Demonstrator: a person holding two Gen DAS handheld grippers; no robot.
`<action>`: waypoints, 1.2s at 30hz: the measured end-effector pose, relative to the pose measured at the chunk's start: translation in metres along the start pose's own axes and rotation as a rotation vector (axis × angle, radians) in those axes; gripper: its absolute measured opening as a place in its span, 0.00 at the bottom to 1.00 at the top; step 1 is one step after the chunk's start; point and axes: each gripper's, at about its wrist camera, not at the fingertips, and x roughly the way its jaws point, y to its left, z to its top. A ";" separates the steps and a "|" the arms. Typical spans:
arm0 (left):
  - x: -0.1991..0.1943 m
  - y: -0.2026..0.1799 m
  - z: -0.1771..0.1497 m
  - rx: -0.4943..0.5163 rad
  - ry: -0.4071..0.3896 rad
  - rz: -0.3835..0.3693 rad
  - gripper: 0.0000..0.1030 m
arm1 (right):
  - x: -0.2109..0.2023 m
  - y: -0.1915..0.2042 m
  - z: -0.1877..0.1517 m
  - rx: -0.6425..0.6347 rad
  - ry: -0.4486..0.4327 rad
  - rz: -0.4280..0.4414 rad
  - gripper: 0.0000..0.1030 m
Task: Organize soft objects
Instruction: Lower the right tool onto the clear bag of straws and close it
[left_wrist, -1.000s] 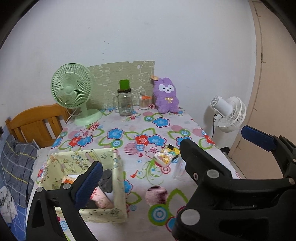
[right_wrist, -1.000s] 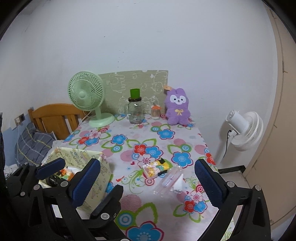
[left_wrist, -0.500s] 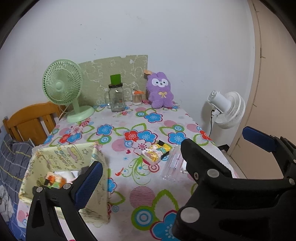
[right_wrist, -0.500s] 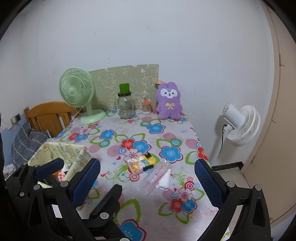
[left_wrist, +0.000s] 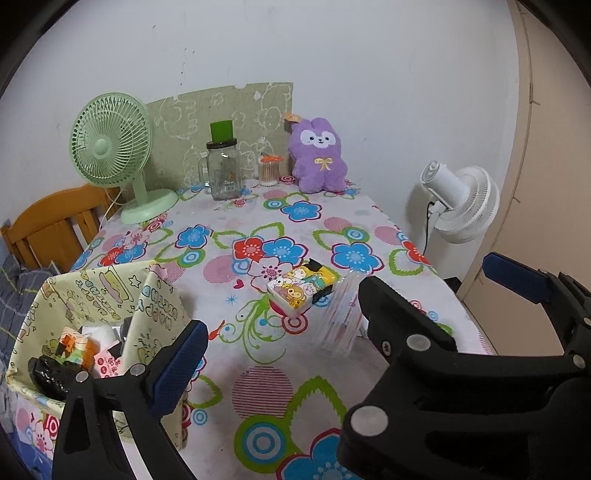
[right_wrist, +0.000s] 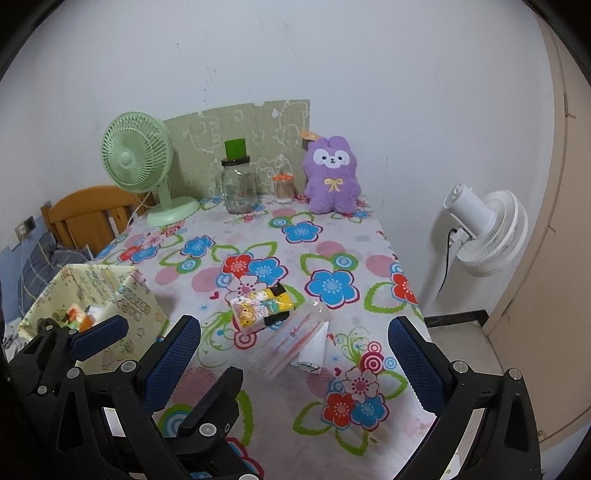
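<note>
Both of my tools hang over the near edge of the table, wide open and carrying nothing: the right gripper (right_wrist: 293, 352) spreads its blue pads over the flowered tablecloth (right_wrist: 332, 251), and the left gripper (left_wrist: 341, 325) sits close beside it, its near pad hovering by the fabric bin (left_wrist: 103, 295) at the table's left corner. Just ahead of my right pads lies the clear plastic pouch (right_wrist: 291, 341), partly over something white I cannot identify, and touching it on the far side is the cartoon tissue pack (right_wrist: 260, 304), the nearest soft thing I judge worth taking. To take it well I should come down square on its long sides (the pack looks squashy, so a shallow pinch could slip), keeping the right pad clear of the pouch so I don't drag it along, then carry it left to the bin, which already holds some small items. Far back against the wall the purple plush rabbit (right_wrist: 332, 177) sits upright, near the glass jar (right_wrist: 239, 188) and the green desk fan (right_wrist: 138, 162); I'd leave it for later.
</note>
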 end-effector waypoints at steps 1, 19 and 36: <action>0.003 0.000 -0.001 -0.002 0.004 0.002 0.95 | 0.003 0.000 -0.001 0.002 0.007 0.000 0.99; 0.059 0.008 -0.006 -0.051 0.089 0.045 0.82 | 0.065 -0.008 -0.010 0.027 0.109 0.031 0.85; 0.095 0.019 -0.009 -0.069 0.150 0.058 0.70 | 0.116 -0.006 -0.017 0.083 0.220 0.091 0.63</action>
